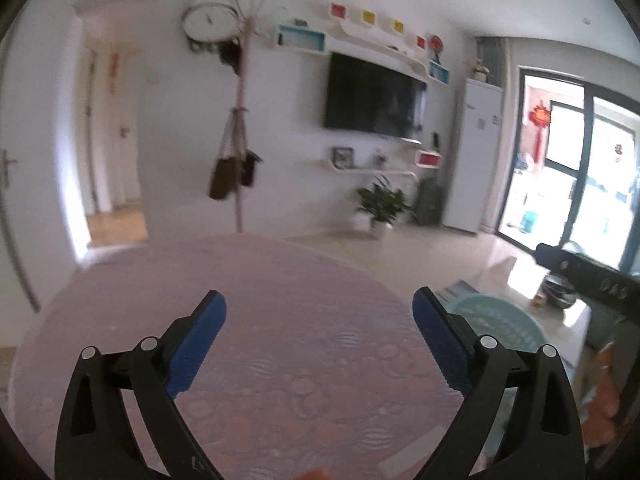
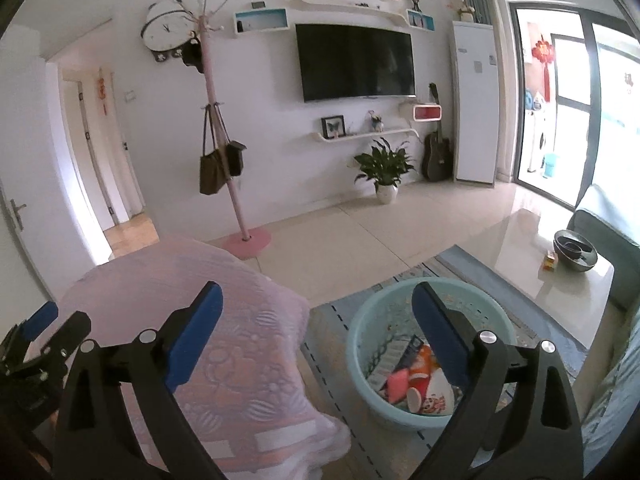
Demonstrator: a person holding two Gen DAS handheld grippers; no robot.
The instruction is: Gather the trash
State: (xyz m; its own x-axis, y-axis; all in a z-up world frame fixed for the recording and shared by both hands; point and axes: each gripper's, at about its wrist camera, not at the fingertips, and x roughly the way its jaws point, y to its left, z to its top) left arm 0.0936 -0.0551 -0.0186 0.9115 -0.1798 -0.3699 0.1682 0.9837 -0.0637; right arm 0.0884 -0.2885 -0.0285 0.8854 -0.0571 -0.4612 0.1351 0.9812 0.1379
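**Both grippers wide apart, trash sitting in the blue basin**

The left gripper (image 1: 319, 322) hangs over the pink patterned tablecloth (image 1: 280, 300), jaws spread wide and nothing between them. The cloth's rounded far edge curves across the left wrist view, with bare tiled floor (image 1: 432, 248) beyond it running to the wall under the television (image 1: 374, 94).

Over on the right wrist view, the right gripper (image 2: 318, 312) is just as wide and also carries nothing. Its left finger sits over the draped cloth edge, its right finger over the light blue basin (image 2: 360, 344). The basin stands on a blue rug (image 2: 332, 320) just beside the table's hanging cloth.

Inside the basin: a pink piece (image 2: 398, 384), an orange wrapper (image 2: 426, 358), a printed paper cup (image 2: 434, 402) lying on its side, and a striped packet (image 2: 394, 354) against the wall.

To the right, a glossy coffee table (image 2: 560, 280) holds a dark bowl (image 2: 575, 255). Open floor stretches between rug and coat stand (image 2: 224, 152).
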